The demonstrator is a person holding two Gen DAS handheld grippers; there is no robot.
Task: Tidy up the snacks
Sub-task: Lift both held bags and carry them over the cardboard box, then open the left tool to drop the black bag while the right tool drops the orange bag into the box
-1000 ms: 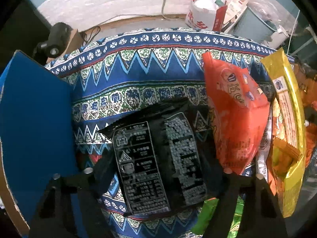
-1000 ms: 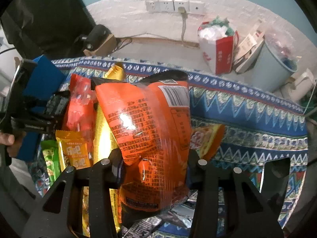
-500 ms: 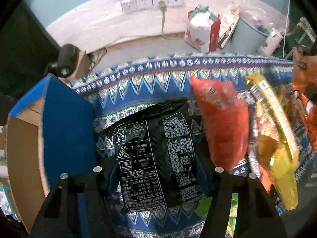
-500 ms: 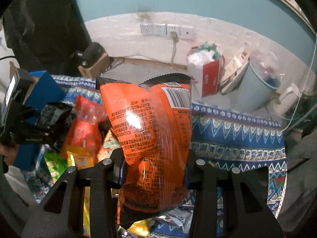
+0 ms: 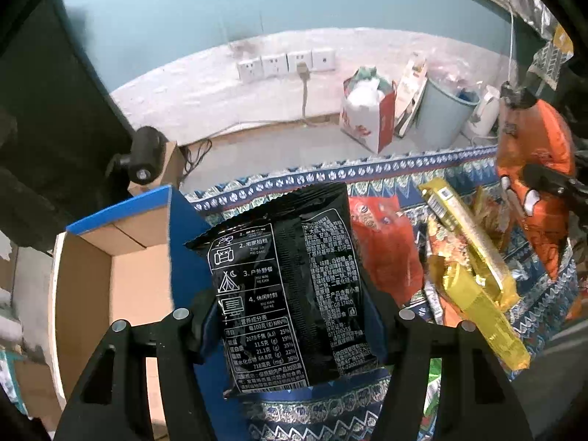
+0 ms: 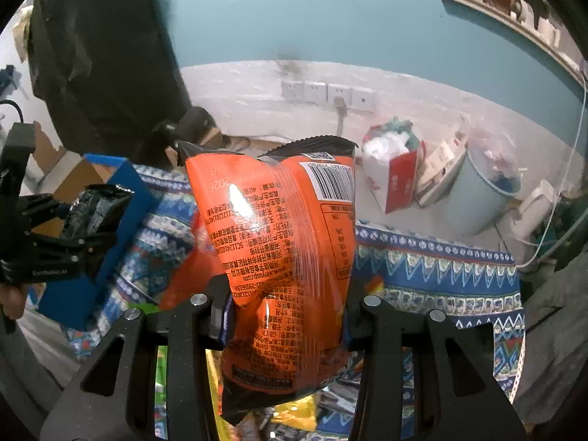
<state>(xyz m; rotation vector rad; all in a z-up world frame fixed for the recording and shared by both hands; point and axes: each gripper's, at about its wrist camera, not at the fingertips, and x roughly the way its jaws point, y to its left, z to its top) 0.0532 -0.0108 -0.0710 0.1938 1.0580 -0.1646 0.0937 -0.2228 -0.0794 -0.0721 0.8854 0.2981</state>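
The bench (image 5: pixel 404 169) in front of you is covered by a blue patterned cloth, with its far edge against bare floor and a white wall strip carrying four sockets (image 5: pixel 286 64). At your left stands an open cardboard box (image 5: pixel 121 257) with blue outer walls, its brown inside showing.

Your left tool (image 5: pixel 294 330) is clenched on a black snack packet (image 5: pixel 290 290), printed side toward the camera, held upright above the cloth just beside the box's blue wall. In the right wrist view that same packet (image 6: pixel 95 209) shows at the far left, in front of the box (image 6: pixel 121 198).

Your right tool (image 6: pixel 284 316) is gripping an orange snack bag (image 6: pixel 279 250), held upright off the cloth with its barcode near the top right corner; the text on it reads upside down. From the left wrist view the orange bag (image 5: pixel 533 169) hangs at the far right.

On the cloth between the two lie a red packet (image 5: pixel 386 242) and a long yellow packet (image 5: pixel 474 272), close together, the yellow one resting over other wrappers.

Beyond the bench, on the floor, stand a red and white bag (image 5: pixel 367 117) stuffed with rubbish, a pale blue bin (image 5: pixel 444 114) and a white kettle (image 5: pixel 485 114).
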